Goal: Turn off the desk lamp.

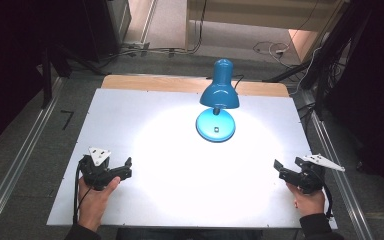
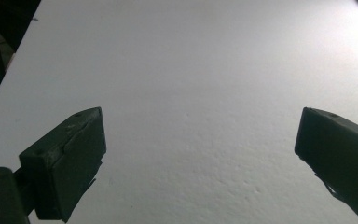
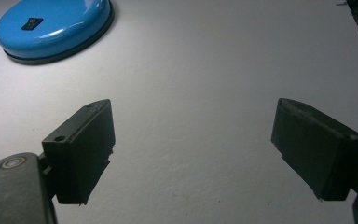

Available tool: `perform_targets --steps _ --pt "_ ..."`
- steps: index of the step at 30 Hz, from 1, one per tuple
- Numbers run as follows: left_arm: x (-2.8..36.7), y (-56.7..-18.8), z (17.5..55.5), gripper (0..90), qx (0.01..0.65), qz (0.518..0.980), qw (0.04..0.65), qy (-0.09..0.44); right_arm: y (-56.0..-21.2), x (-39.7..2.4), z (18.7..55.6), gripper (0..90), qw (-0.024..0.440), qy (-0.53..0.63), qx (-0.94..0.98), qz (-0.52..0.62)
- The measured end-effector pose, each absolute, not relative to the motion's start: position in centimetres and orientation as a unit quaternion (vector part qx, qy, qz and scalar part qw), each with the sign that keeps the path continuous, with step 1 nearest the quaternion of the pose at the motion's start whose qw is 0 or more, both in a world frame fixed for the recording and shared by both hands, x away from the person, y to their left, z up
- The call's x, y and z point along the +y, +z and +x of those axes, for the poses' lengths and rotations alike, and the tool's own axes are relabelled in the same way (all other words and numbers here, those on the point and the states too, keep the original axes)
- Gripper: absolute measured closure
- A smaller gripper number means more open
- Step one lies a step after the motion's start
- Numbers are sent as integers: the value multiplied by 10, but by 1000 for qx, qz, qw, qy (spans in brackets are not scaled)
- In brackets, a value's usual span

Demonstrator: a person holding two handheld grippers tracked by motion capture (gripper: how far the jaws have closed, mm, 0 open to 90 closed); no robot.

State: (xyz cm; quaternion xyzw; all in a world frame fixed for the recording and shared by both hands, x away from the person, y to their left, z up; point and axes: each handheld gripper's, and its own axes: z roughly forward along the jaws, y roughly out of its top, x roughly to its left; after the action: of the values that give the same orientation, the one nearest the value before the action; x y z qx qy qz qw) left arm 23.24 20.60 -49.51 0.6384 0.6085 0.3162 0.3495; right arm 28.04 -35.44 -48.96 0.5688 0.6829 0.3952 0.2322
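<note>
A blue desk lamp (image 1: 218, 95) stands lit at the back middle of the white table (image 1: 130, 115), its shade bent down over its round blue base (image 1: 215, 125). The base (image 3: 51, 25) carries a small black switch (image 3: 31, 23) in the right gripper view. My left gripper (image 1: 128, 167) rests near the front left of the table, held by a hand, open with nothing between its jaws. In the left gripper view, that gripper (image 2: 200, 140) looks over bare table. My right gripper (image 1: 278, 169) sits at the front right, also open and empty (image 3: 193, 140), pointing toward the lamp.
A pool of lamp light covers the table's middle. A wooden strip (image 1: 190, 84) edges the far side. Metal rails (image 1: 20, 165) run along both sides of the table, with cables (image 1: 270, 48) on the floor behind and dark stands at the back corners.
</note>
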Motion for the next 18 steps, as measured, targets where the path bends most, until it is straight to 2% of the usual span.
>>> perform_targets --steps 3,18 --pt "204 -492 229 41 601 636 356 328 -489 -354 280 121 230 396 683 569" --pt "207 -493 232 33 601 632 368 323 -483 -342 287 121 232 399 695 552"
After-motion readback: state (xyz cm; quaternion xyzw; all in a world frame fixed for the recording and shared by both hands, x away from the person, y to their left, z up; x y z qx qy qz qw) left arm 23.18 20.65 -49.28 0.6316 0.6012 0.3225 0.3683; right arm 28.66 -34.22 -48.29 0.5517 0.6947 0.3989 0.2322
